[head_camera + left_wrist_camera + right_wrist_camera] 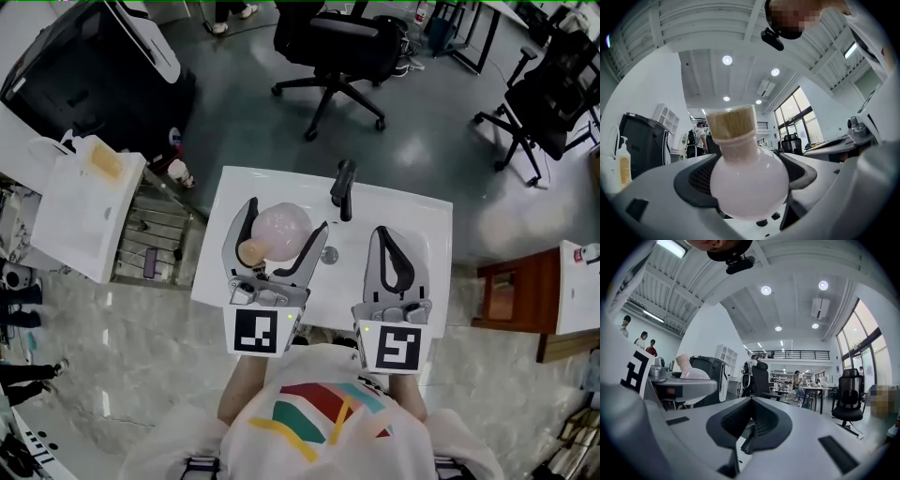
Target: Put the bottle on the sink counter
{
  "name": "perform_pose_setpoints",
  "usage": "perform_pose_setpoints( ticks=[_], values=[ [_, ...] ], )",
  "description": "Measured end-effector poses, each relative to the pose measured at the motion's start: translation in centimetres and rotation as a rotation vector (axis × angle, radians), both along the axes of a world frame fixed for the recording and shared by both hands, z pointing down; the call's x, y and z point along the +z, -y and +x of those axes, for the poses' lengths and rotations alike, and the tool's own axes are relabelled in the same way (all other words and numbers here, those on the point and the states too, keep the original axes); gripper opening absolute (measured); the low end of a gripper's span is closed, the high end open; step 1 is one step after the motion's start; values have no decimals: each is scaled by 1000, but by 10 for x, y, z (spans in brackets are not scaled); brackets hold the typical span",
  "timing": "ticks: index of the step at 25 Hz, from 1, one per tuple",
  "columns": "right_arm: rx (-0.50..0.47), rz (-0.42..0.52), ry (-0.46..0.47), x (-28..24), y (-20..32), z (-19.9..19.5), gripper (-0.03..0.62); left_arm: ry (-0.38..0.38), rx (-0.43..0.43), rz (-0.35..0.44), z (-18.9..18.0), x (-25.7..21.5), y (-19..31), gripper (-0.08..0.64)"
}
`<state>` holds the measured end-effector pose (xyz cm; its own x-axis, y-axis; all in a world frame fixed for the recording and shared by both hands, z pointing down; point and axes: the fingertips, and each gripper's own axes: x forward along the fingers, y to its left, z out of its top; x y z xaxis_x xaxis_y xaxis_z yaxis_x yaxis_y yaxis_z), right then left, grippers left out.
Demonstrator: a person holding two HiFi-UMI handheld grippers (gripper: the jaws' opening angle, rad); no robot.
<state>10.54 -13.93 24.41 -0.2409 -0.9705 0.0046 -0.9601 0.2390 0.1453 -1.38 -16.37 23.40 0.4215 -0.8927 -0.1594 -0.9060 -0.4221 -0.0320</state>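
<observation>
Jaws of our left gripper clamp the pink bottle above the sink counter, those of our right gripper meet empty; mid-carry, we should next lower and release.

In the head view I cannot see the near edge of the sink counter; the left gripper, the right gripper and the person's torso cover it; the bottle hides part of the basin. In the right gripper view only the bottle's cork, neck and upper bulb clear the left gripper; the people at far left are too small to resolve.
</observation>
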Motion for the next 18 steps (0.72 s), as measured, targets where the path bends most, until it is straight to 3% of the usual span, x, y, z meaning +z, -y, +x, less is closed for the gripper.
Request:
perform_pose_setpoints(
  ticks=[18],
  values=[
    [-90, -72, -47, 25, 23, -44, 12, 64, -152, -89, -64, 48, 66, 396]
  ],
)
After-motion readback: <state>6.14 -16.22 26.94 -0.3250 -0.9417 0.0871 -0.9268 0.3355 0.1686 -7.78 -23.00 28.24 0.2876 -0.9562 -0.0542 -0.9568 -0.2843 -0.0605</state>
